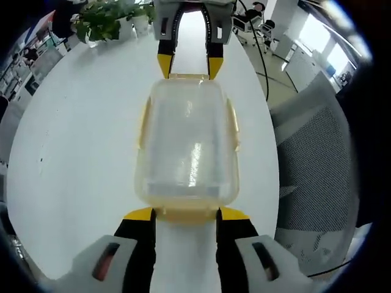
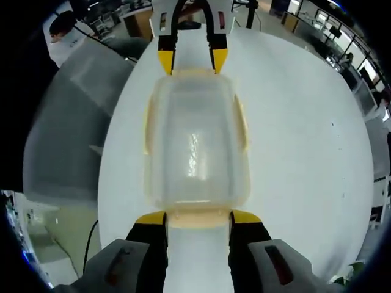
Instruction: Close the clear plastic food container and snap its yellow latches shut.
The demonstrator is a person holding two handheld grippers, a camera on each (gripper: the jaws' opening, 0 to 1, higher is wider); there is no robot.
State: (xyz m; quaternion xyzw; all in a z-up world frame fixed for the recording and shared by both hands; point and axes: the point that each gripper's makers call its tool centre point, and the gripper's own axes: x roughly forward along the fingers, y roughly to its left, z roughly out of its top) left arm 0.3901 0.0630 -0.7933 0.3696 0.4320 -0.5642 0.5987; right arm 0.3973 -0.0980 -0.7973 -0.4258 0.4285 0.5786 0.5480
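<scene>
The clear plastic food container (image 1: 186, 146) lies lengthways on the white table (image 1: 73, 152) with its lid on. Yellow latches run along both long sides (image 1: 143, 122) and both short ends. My left gripper (image 1: 186, 213) is open, its yellow-tipped jaws flanking the near end latch (image 1: 186, 215). My right gripper (image 1: 189, 66) stands open at the opposite end. In the right gripper view the container (image 2: 195, 143) sits the same way: the right gripper (image 2: 198, 218) straddles its near end latch (image 2: 198, 218), and the left gripper (image 2: 192, 61) is at the far end.
A potted plant (image 1: 107, 21) stands at the table's far edge. A grey mesh office chair (image 1: 317, 159) is beside the table, and a black cable (image 1: 263, 67) runs past it. A person (image 2: 61, 27) sits beyond the chair (image 2: 73, 122).
</scene>
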